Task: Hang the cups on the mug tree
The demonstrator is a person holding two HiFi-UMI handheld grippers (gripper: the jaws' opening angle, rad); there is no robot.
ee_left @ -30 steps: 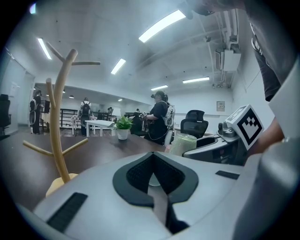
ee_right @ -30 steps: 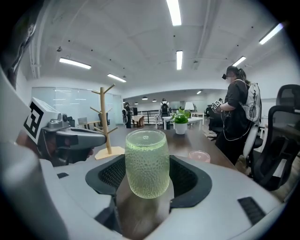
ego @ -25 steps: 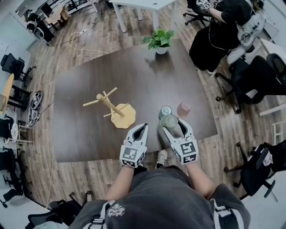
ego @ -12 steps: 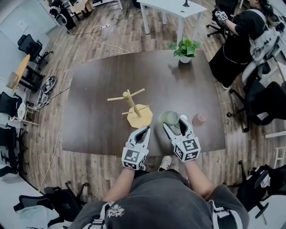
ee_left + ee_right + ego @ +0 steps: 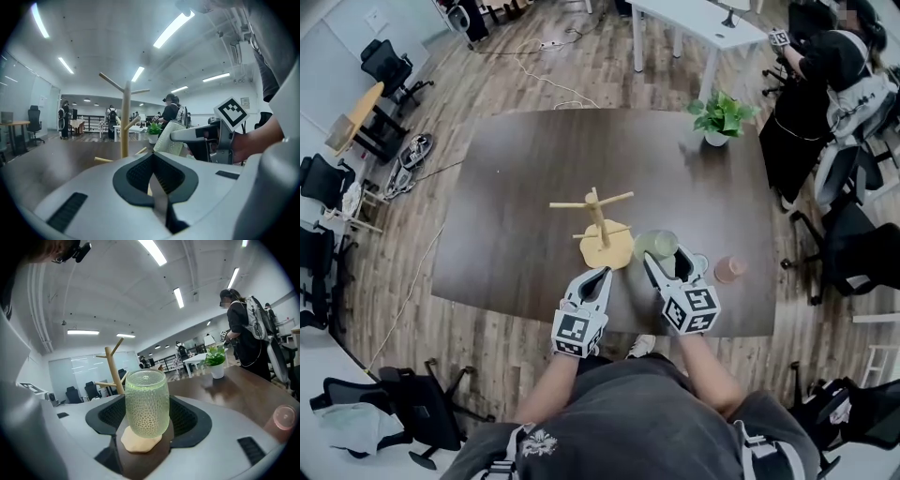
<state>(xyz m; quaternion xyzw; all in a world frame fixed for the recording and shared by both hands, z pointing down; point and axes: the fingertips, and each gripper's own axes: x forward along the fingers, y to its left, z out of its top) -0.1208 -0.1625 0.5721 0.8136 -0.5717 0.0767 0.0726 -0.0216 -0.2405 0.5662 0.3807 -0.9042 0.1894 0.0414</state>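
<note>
Right gripper (image 5: 146, 417) clamped on the green textured cup (image 5: 146, 401) — cup upright between the jaws, held just right of the mug tree (image 5: 599, 223), near its base. Left gripper (image 5: 153, 171) with jaws together, nothing between them — close before the tree. Pink cup (image 5: 729, 269) stands on the table (image 5: 516, 187), farther right.
</note>
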